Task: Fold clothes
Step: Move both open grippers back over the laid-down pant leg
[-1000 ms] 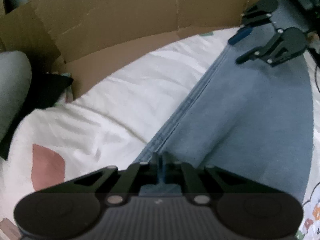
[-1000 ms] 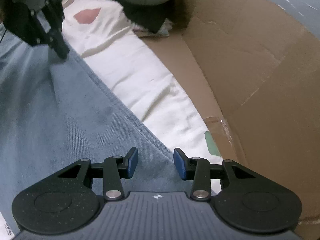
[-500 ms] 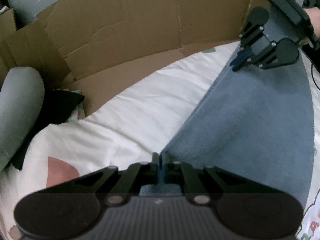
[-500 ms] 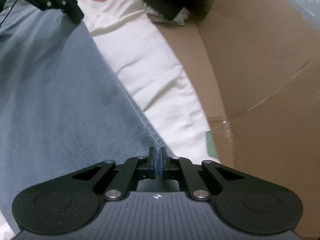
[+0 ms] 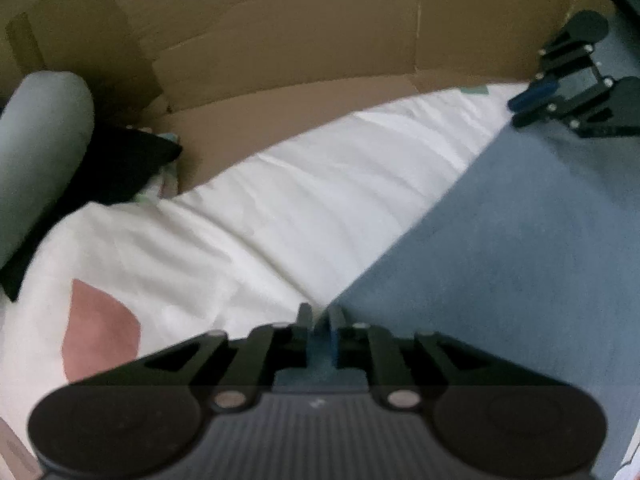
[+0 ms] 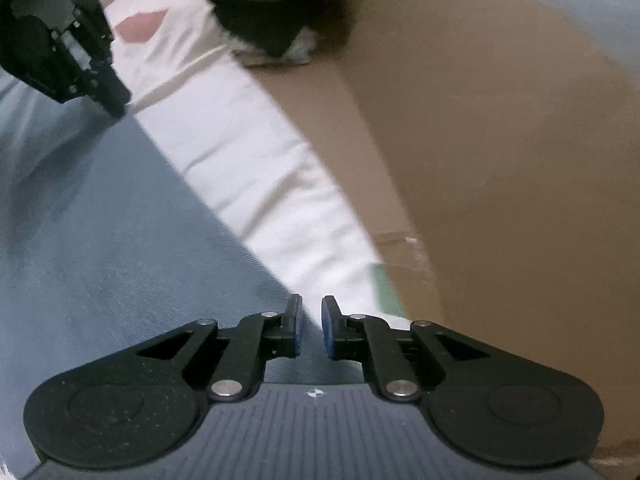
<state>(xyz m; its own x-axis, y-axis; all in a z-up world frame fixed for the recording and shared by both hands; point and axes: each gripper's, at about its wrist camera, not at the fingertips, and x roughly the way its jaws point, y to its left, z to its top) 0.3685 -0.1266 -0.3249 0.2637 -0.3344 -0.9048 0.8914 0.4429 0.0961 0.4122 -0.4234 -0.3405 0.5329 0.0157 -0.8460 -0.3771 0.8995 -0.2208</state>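
Both grippers have parted their pads since half a second ago, when each was pinched shut on the edge of the jeans; a second ago the right one stood well apart.

Left gripper (image 5: 320,320): jaws are opening, now standing at a narrow gap. Blue cloth is showing in the gap, at the corner of the jeans (image 5: 500,272) nearest it; the frame is too blurred to tell whether the pads are pressing on it.

Right gripper (image 6: 311,320): jaws are opening, also at a narrow gap, pads (image 6: 327,330) blue and clear of each other. It is hanging over the jeans' edge (image 6: 120,240), with cloth below the gap and not pinched.

Jeans: lying flat on the white sheet (image 5: 280,208), their long straight edge running diagonally away from each gripper toward the other one. The two grippers are sitting at opposite ends of this edge.

Sheet: white with a reddish patch (image 5: 96,332) near the left gripper, a small green mark at its far border.

Farther out: a brown cardboard wall (image 5: 300,32) is standing behind the sheet, and a flat cardboard strip is lying between them. At the sheet's far left corner, a grey cushion (image 5: 36,152) is resting on something black (image 5: 120,164).
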